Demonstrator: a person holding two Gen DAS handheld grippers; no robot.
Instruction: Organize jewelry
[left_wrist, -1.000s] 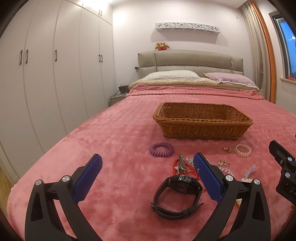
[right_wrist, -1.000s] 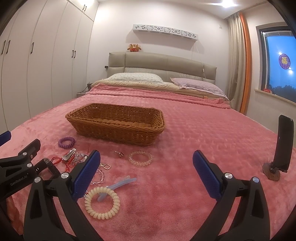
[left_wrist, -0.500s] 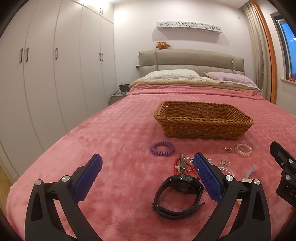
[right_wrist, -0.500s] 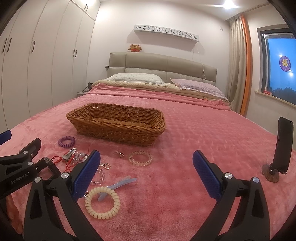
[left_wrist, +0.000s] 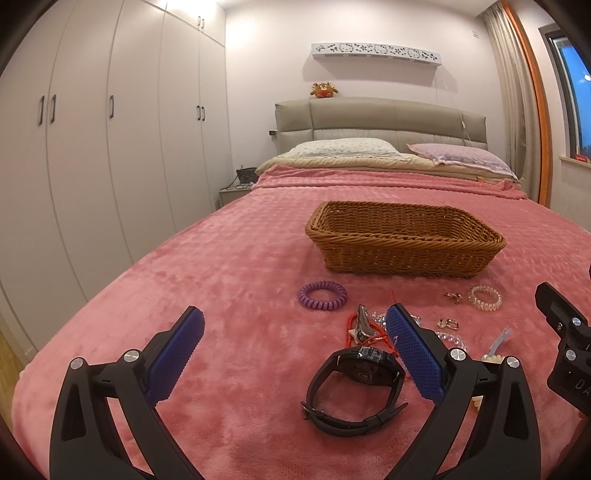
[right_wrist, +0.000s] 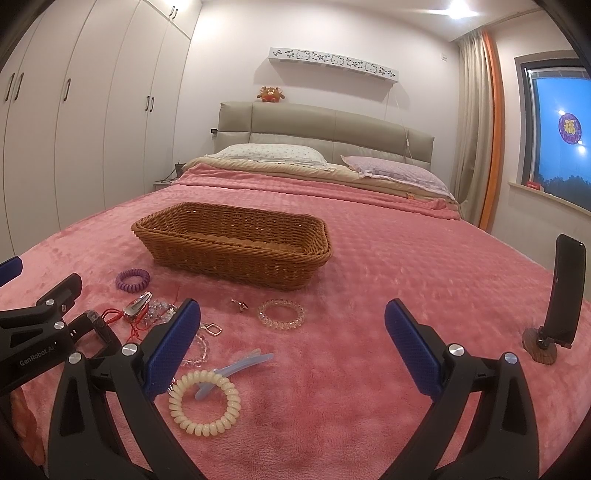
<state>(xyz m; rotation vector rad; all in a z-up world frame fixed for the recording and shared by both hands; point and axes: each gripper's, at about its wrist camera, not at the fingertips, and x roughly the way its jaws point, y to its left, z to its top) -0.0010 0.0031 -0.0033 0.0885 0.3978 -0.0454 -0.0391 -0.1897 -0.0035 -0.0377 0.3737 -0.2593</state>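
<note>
A wicker basket (left_wrist: 404, 242) (right_wrist: 232, 245) stands empty on the pink bedspread. In front of it lie a purple coil hair tie (left_wrist: 322, 295), a black watch (left_wrist: 356, 389), a silver clip on red cord (left_wrist: 364, 326), a clear bead bracelet (right_wrist: 281, 314), a cream coil hair tie (right_wrist: 204, 402), a blue hair clip (right_wrist: 240, 367) and small earrings (right_wrist: 239, 304). My left gripper (left_wrist: 291, 354) is open, low over the bed, with the watch just inside its right finger. My right gripper (right_wrist: 291, 343) is open and empty, the cream tie beside its left finger.
A black phone on a wooden stand (right_wrist: 561, 299) stands at the right of the bed. Pillows (right_wrist: 273, 153) and the headboard are at the far end. White wardrobes (left_wrist: 92, 147) line the left wall. A window (right_wrist: 557, 129) is on the right.
Both views have shifted only slightly; the basket and jewelry sit a little higher in the left wrist view. Both grippers stay open. No item has moved.
</note>
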